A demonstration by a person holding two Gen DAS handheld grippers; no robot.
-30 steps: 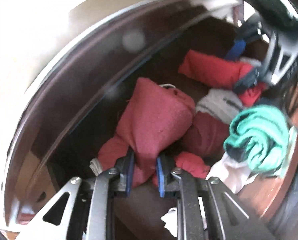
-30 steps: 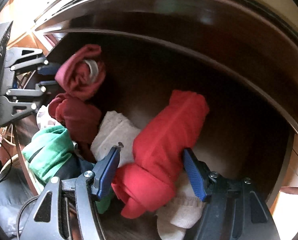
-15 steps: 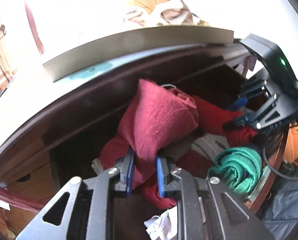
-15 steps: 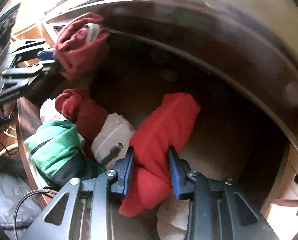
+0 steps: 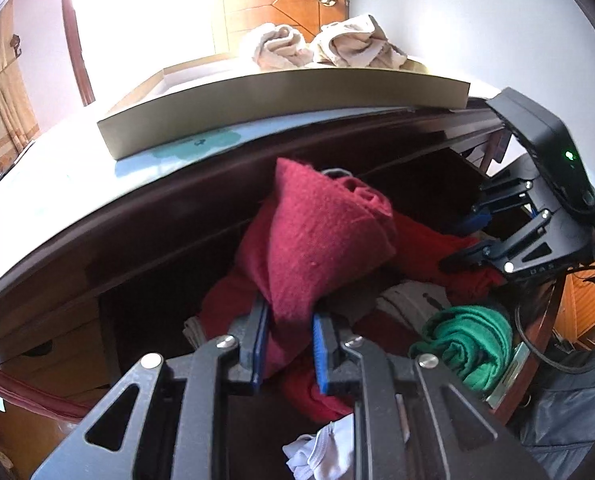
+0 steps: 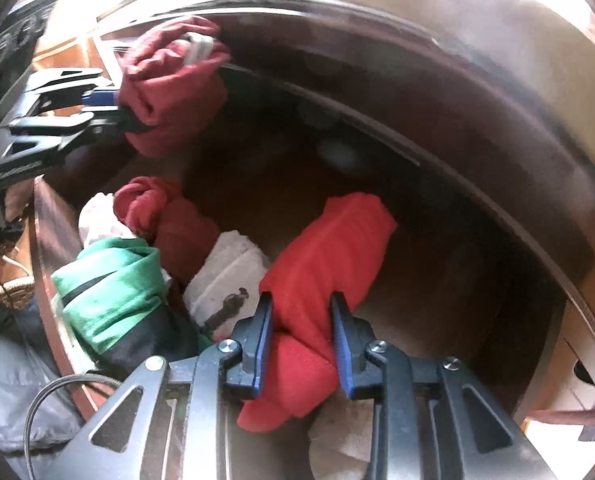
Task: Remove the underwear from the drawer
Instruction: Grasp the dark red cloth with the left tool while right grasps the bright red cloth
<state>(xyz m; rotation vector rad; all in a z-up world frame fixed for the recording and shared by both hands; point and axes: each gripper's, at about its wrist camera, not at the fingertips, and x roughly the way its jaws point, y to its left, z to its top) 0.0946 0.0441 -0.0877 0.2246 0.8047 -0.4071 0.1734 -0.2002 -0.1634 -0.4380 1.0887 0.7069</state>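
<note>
The open dark wooden drawer (image 6: 437, 280) holds several rolled pieces of underwear. My left gripper (image 5: 287, 316) is shut on a dark red piece (image 5: 317, 240) and holds it above the drawer, in front of the dresser's top edge. The right wrist view shows that same dark red piece (image 6: 173, 88) in the left gripper (image 6: 109, 108) at the upper left. My right gripper (image 6: 301, 304) points down into the drawer. Its blue pads pinch a bright red piece (image 6: 329, 248) whose far end still lies on the drawer floor.
A green roll (image 6: 109, 284), a white piece (image 6: 225, 276) and another dark red roll (image 6: 161, 216) lie at the drawer's left end. On the dresser top stands a shallow tan tray (image 5: 281, 96) with beige garments (image 5: 325, 46). A white garment (image 5: 321, 452) lies below my left gripper.
My left gripper has risen with the dark red piece, from inside the drawer to above it. My right gripper's jaws have gone from wide around the bright red piece to shut on it.
</note>
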